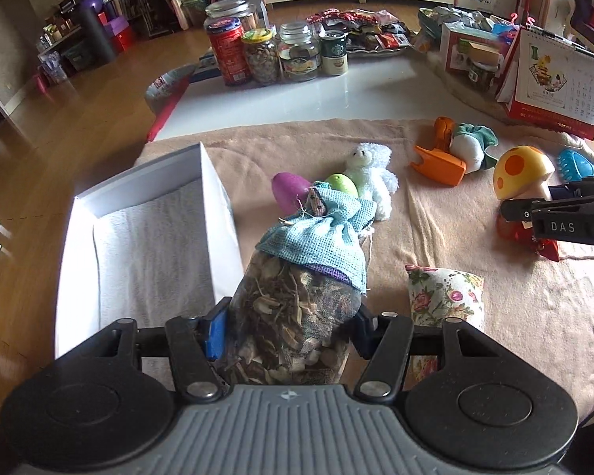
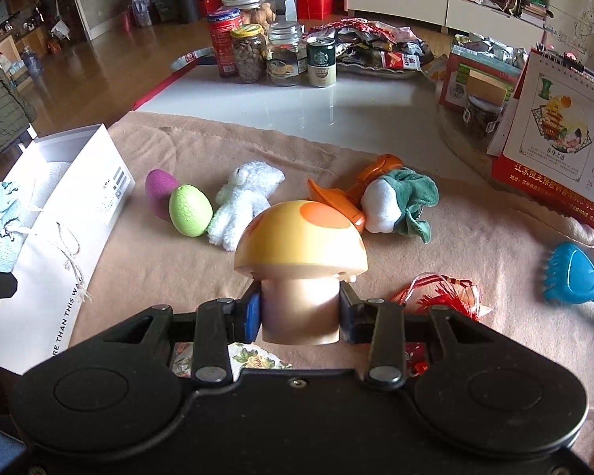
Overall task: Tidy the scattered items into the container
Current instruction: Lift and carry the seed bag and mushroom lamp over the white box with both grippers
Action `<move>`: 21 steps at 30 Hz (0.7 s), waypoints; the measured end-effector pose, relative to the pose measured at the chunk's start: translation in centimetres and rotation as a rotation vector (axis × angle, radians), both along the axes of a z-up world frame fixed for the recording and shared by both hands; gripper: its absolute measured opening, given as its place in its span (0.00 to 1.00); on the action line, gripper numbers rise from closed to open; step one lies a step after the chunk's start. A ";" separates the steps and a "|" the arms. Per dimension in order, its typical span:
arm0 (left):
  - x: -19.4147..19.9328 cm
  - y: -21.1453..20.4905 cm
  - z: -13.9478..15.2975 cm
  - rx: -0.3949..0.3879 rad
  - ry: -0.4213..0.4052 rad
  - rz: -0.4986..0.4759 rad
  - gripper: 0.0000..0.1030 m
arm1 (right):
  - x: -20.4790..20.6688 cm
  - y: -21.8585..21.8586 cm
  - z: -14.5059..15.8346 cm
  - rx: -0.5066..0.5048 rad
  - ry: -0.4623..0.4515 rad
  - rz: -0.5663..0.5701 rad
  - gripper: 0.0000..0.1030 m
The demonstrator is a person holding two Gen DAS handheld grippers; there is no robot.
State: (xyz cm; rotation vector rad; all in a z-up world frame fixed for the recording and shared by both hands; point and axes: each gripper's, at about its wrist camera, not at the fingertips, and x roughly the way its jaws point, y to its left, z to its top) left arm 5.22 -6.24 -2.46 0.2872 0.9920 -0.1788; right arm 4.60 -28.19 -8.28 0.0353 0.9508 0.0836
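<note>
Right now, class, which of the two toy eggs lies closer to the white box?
The purple egg; the green egg lies on its far side, beside the white teddy.

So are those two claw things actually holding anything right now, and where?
Yes. The left gripper clamps the mesh sachet of dried herbs at its lower body; the right gripper clamps the yellow mushroom toy by its stem.

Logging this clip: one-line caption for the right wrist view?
Right gripper shut on mushroom toy above beige blanket, white box at left.
</note>
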 end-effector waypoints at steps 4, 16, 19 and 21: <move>-0.8 1.7 1.8 0.002 -0.022 0.005 0.58 | -0.5 0.7 1.2 -0.002 -0.018 0.017 0.40; -0.5 5.2 3.4 0.006 -0.050 0.023 0.58 | 0.4 3.0 2.4 -0.026 -0.033 0.034 0.40; -0.4 5.5 2.7 0.012 -0.033 0.020 0.58 | 0.3 3.3 2.5 -0.027 -0.027 0.031 0.40; -0.7 5.7 2.0 0.020 -0.018 0.011 0.58 | 0.2 3.5 2.7 -0.029 -0.022 0.027 0.40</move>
